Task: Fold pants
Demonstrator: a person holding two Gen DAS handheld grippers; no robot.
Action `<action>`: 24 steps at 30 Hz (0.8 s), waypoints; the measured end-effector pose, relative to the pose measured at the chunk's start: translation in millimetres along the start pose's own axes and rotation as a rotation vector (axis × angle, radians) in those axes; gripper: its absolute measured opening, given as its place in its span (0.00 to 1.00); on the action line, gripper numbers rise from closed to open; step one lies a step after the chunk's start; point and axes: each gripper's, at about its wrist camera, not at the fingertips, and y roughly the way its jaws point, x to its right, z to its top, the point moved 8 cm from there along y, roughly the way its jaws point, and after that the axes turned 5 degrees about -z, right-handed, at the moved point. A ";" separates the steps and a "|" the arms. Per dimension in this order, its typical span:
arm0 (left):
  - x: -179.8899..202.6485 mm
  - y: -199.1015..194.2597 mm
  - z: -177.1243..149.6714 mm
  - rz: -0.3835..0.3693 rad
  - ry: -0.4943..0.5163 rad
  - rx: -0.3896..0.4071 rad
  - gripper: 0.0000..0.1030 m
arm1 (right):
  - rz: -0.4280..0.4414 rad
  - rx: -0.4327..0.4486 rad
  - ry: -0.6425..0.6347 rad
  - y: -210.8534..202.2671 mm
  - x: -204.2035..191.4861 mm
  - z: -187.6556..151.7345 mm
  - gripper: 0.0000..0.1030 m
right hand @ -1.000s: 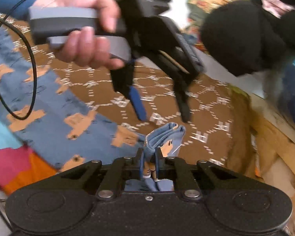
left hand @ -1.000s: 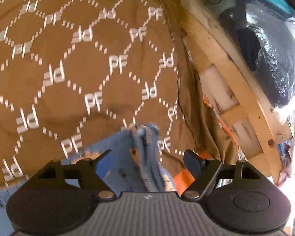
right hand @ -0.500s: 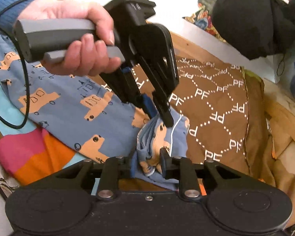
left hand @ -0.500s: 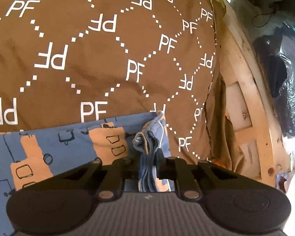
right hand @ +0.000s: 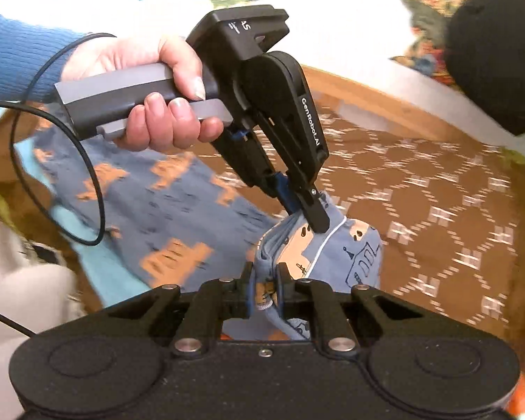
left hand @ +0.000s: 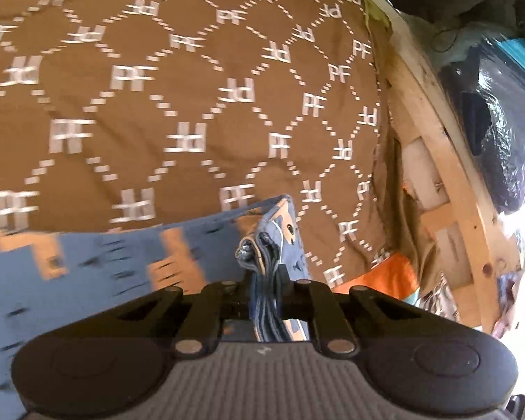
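Blue pants (left hand: 87, 273) printed with orange vehicles lie on a brown blanket (left hand: 157, 105) patterned with white letters. In the left wrist view my left gripper (left hand: 265, 273) is shut on a bunched edge of the pants. The right wrist view shows the pants (right hand: 178, 217) stretching back to the left. There my right gripper (right hand: 264, 280) has its jaws closing, with a fold of the same bunched end pressed between the pads. Just beyond it, a hand (right hand: 150, 70) holds the left gripper (right hand: 304, 210), which pinches the cloth from above.
A wooden bed frame (left hand: 437, 161) runs along the blanket's right edge, with a black plastic bag (left hand: 500, 133) beyond it. Orange cloth (left hand: 385, 273) shows under the blanket. A black cable (right hand: 52, 140) loops from the hand. A dark garment (right hand: 490, 56) sits at the far right.
My left gripper went from open above the pants' end to shut on it, then moved sideways over the blanket. The right gripper kept the fold and rose slightly.
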 end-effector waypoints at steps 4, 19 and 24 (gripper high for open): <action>-27.7 -23.1 -12.3 0.033 -0.016 0.003 0.11 | 0.080 -0.020 -0.001 9.1 -24.4 12.3 0.12; -89.3 -34.3 -40.5 0.118 -0.023 0.071 0.11 | 0.084 -0.160 0.061 56.8 -82.2 4.3 0.13; -94.6 -34.3 -42.3 0.113 -0.049 0.081 0.11 | 0.064 -0.163 0.082 60.1 -81.9 4.3 0.13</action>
